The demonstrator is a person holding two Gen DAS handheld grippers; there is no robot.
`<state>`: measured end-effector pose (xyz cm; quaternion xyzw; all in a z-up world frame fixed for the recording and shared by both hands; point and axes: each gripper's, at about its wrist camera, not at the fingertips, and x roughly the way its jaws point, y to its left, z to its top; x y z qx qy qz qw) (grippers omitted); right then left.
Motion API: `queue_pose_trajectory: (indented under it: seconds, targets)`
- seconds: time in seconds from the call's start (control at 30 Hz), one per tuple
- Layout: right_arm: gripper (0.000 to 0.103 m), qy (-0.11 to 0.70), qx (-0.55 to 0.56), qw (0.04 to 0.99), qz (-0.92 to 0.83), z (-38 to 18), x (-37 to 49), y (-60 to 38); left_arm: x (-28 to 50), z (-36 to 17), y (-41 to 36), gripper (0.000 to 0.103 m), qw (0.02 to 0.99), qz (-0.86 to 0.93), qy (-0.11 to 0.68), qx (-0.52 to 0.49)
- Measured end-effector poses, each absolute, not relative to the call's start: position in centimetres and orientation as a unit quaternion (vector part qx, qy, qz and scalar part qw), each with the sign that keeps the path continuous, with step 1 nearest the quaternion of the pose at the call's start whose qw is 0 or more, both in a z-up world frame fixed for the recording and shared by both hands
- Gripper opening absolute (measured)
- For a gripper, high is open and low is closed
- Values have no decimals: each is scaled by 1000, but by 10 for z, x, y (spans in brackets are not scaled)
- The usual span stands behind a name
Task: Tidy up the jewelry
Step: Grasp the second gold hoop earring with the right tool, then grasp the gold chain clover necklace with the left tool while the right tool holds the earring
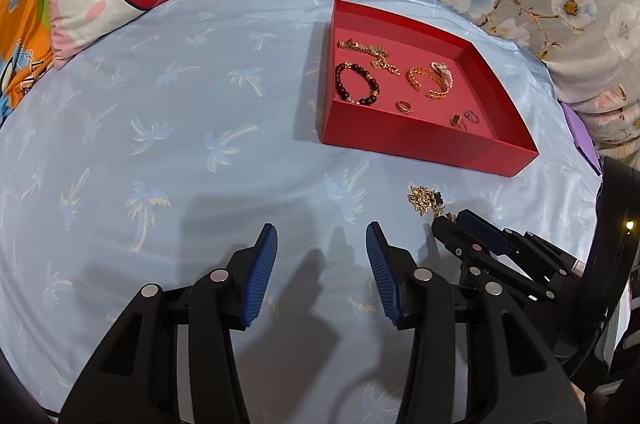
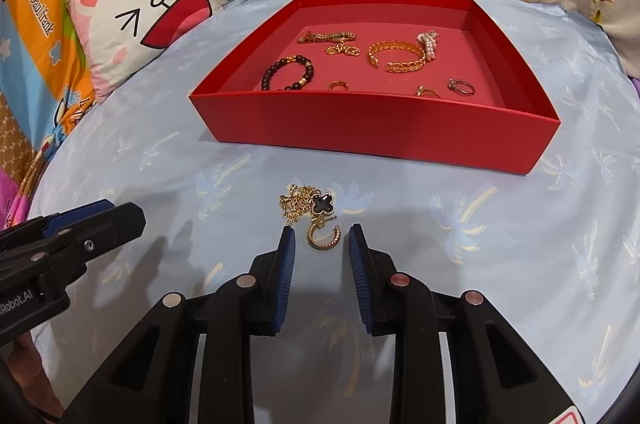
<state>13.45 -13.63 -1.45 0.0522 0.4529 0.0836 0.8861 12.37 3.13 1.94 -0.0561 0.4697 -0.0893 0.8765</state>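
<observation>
Your right gripper stands parted around the gold hoop earring – unpinched – with the clover-pendant chain tangled at twelve o'clock, while your left gripper gapes empty.

Both wrist views look steeply down, near the bedsheet, sharing the red tray.
</observation>
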Motion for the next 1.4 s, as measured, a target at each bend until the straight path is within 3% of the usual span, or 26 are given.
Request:
queue_pose_trajectory:
  seconds: [0.27, 1.4]
  targets:
    - [15, 452, 35, 889, 71, -15, 135, -137, 124, 18, 26, 44, 875, -96, 471, -53]
    - [15, 431, 122, 894, 20, 1, 89, -219, 154, -8, -67, 42, 863, -137, 486, -7]
